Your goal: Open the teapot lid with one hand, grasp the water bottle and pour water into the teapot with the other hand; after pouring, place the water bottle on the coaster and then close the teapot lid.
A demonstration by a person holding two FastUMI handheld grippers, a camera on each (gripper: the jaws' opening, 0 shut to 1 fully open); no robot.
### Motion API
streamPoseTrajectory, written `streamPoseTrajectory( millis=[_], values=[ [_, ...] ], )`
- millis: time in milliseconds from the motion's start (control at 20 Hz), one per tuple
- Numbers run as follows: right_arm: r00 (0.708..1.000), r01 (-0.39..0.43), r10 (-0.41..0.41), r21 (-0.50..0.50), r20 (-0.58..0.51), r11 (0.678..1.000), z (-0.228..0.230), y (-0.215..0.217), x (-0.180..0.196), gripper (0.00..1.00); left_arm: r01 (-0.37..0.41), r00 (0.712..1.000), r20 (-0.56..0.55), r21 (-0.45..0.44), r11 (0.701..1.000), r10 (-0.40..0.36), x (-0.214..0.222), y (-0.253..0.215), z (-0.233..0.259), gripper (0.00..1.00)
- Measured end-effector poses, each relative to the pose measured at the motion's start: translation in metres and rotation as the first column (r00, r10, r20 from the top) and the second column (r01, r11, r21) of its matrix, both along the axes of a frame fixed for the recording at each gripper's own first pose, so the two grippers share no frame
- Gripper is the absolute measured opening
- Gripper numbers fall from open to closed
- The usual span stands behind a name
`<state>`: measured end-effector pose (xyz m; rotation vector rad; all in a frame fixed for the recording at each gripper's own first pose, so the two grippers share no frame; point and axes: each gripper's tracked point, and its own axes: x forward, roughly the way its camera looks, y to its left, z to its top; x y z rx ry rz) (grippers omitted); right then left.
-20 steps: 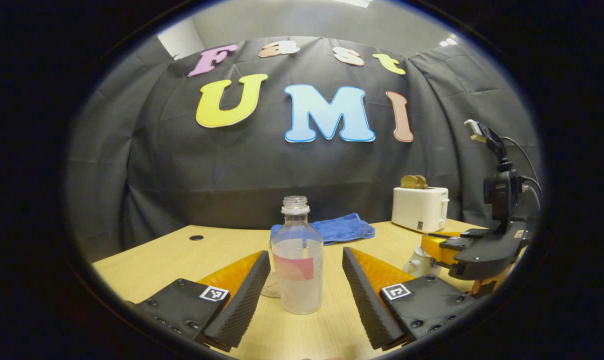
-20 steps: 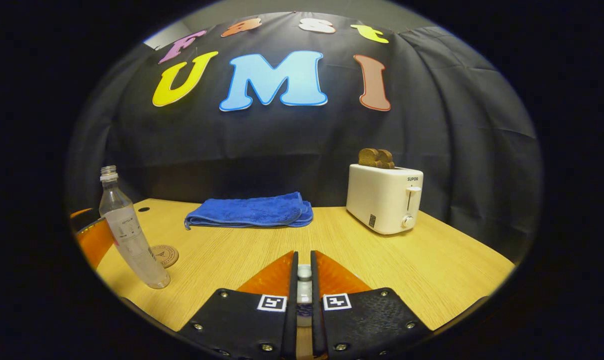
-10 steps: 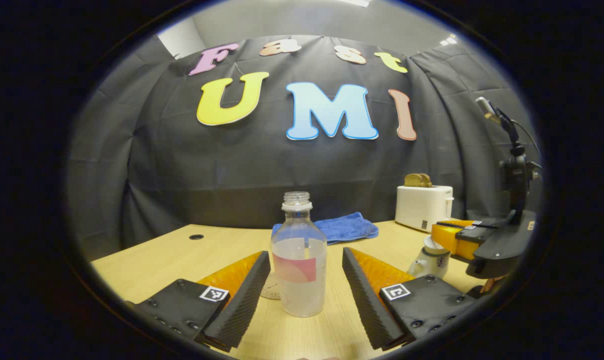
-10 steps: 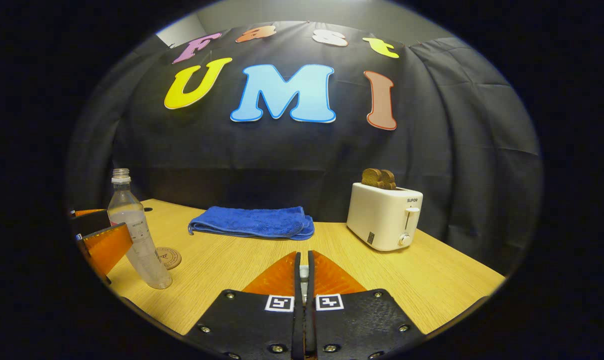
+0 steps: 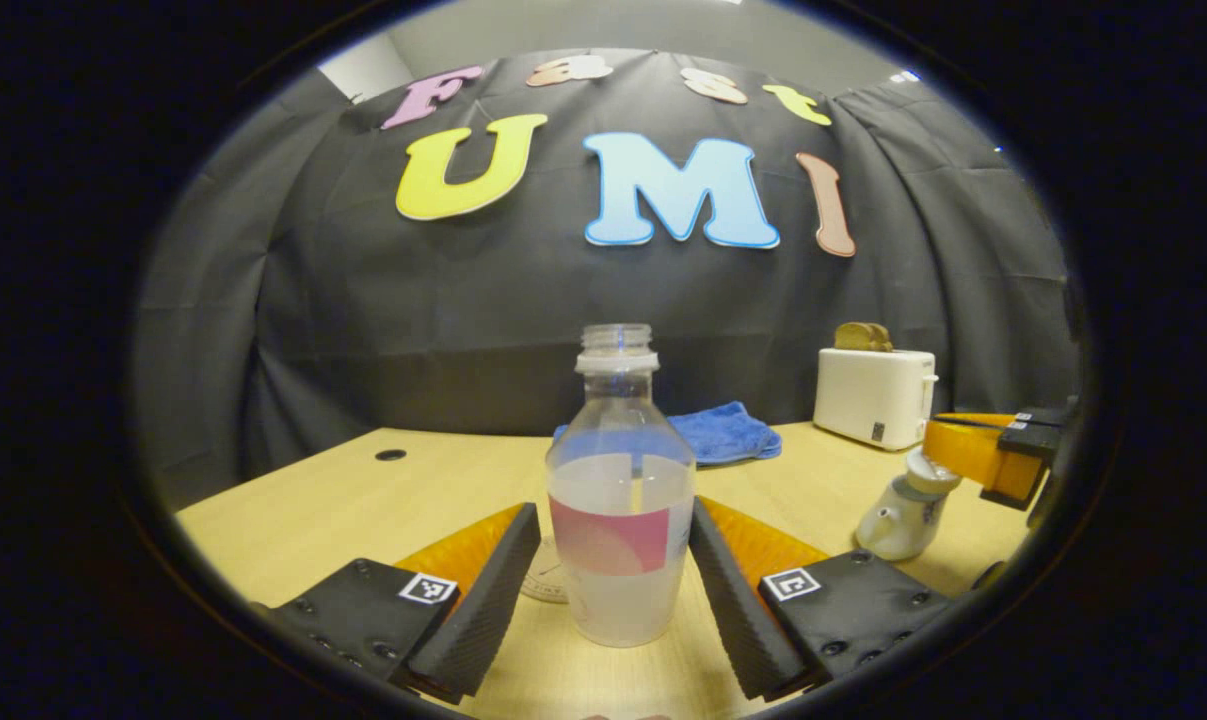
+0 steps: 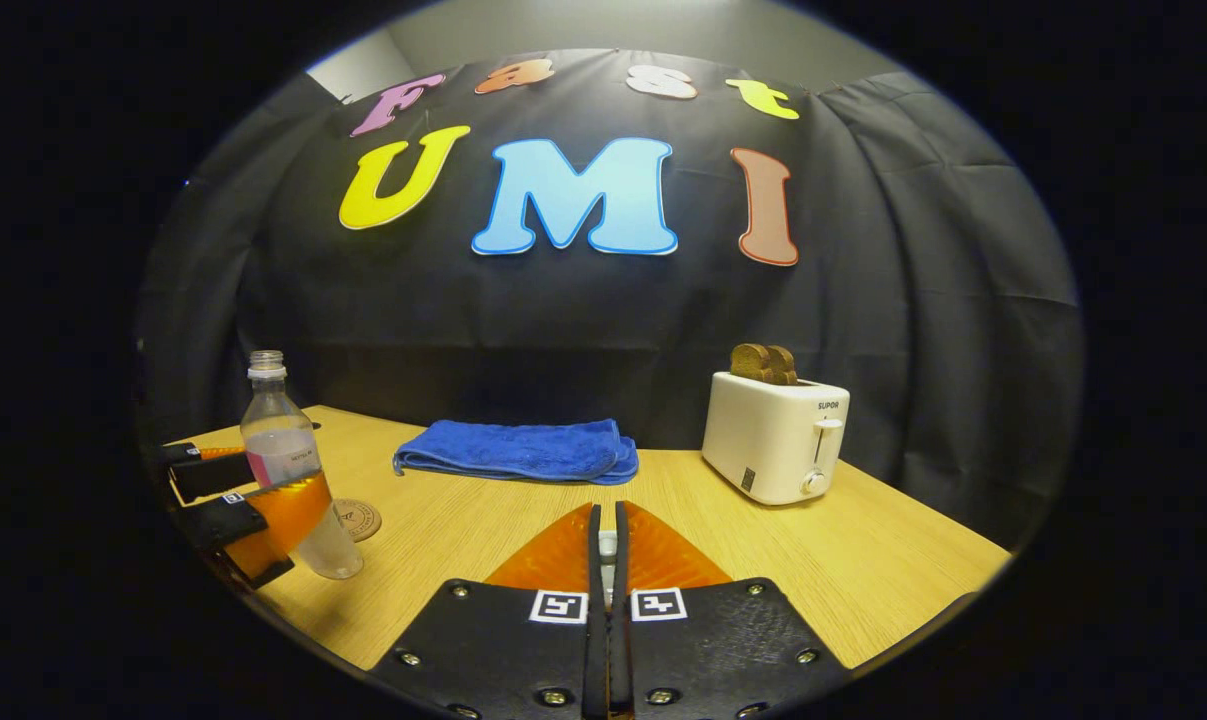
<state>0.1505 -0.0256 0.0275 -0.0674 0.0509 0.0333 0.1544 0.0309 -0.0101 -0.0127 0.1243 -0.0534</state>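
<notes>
In the left gripper view the water bottle (image 5: 620, 500) stands upright at centre frame on the tabletop (image 5: 383, 500), uncapped and partly full. The left claw (image 5: 613, 560) is spread around it: the right finger looks to be touching the bottle's side, the left one is a little apart, so nothing is gripped yet. Coming in at label height, around the widest part of the body, should give a steady hold for tilting later.

The coaster (image 5: 546, 583) lies just behind the bottle at lower centre, part hidden — handy for setting the bottle down afterwards.

At the right edge of that view the teapot (image 5: 898, 515) sits on the tabletop with the right claw (image 5: 973, 452) closed at its top. In the right gripper view, this claw (image 6: 608, 545) shows its fingers nearly together at bottom centre with a small pale piece pinched between them — most likely the lid's knob. Whether the lid is lifted clear I cannot tell.

A blue towel (image 6: 518, 450) and a toaster (image 6: 775, 435) stand toward the back, well apart from the work.
</notes>
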Motion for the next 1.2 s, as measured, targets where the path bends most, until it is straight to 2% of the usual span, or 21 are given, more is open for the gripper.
streamPoseTrajectory(
  millis=[250, 300, 600, 750, 950, 1050, 1200],
  values=[
    [0.999, -0.034, 0.034, 0.028, 0.006, 0.999, 0.003, 0.001, -0.024, 0.01, 0.007, 1.0, 0.017, 0.012, 1.0, -0.008, 0.009, -0.004, 0.001, 0.99],
    [0.999, -0.037, 0.036, 0.036, 0.011, 0.999, 0.005, -0.001, -0.033, 0.01, 0.012, 1.0, 0.013, 0.022, 1.0, -0.012, 0.009, -0.006, 0.001, 0.87],
    [0.999, -0.039, 0.038, 0.028, 0.029, 0.999, 0.01, -0.011, -0.091, 0.01, 0.034, 0.999, 0.012, 0.08, 0.996, -0.035, 0.005, -0.016, 0.004, 0.87],
    [0.999, -0.039, 0.038, 0.038, 0.025, 0.999, 0.007, -0.015, -0.12, 0.01, 0.061, 0.998, 0.015, 0.16, 0.985, -0.064, 0.005, -0.031, 0.007, 0.87],
    [0.999, -0.041, 0.04, 0.04, 0.02, 0.998, 0.0, -0.018, -0.157, 0.01, 0.096, 0.993, 0.03, 0.33, 0.939, -0.112, 0.004, -0.051, 0.016, 0.87],
    [0.999, -0.052, 0.052, 0.047, 0.005, 0.998, -0.007, -0.017, -0.174, 0.01, 0.117, 0.99, 0.027, 0.421, 0.9, -0.141, 0.005, -0.063, 0.017, 0.87],
    [0.999, -0.04, 0.04, 0.029, 0.006, 0.999, -0.01, -0.021, -0.192, 0.01, 0.133, 0.985, 0.021, 0.55, 0.825, -0.173, 0.005, -0.078, 0.018, 0.87]
  ],
)
